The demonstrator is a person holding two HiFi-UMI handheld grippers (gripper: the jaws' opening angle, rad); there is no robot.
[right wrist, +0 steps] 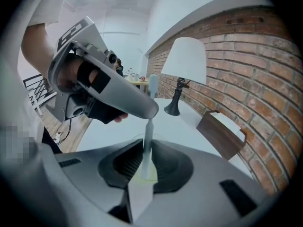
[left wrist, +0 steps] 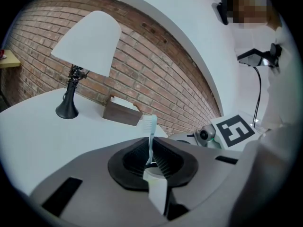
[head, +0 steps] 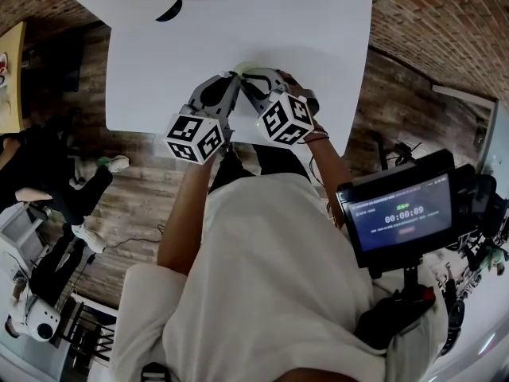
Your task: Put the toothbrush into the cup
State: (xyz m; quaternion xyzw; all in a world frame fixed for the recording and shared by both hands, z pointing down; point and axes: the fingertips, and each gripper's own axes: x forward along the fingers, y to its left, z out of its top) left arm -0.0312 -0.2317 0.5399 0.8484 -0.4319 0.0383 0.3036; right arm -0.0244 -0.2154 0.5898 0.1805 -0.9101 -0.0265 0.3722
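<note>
Together near the front of the desk (head: 318, 46), the left gripper (head: 236, 76) clamps the toothbrush (right wrist: 147, 136) upright, bristles uppermost, so its handle enters the pale cup (right wrist: 147, 175), which the right gripper (head: 254, 78) apparently grasps to steady it.

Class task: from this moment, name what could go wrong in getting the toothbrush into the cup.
1. The left tongs grip the toothbrush while its handle also sits between the right tongs; if they move apart, it could twist or slip.
2. The cup is crowded by both tongs' tips; a nudge might tip or shove it.
</note>
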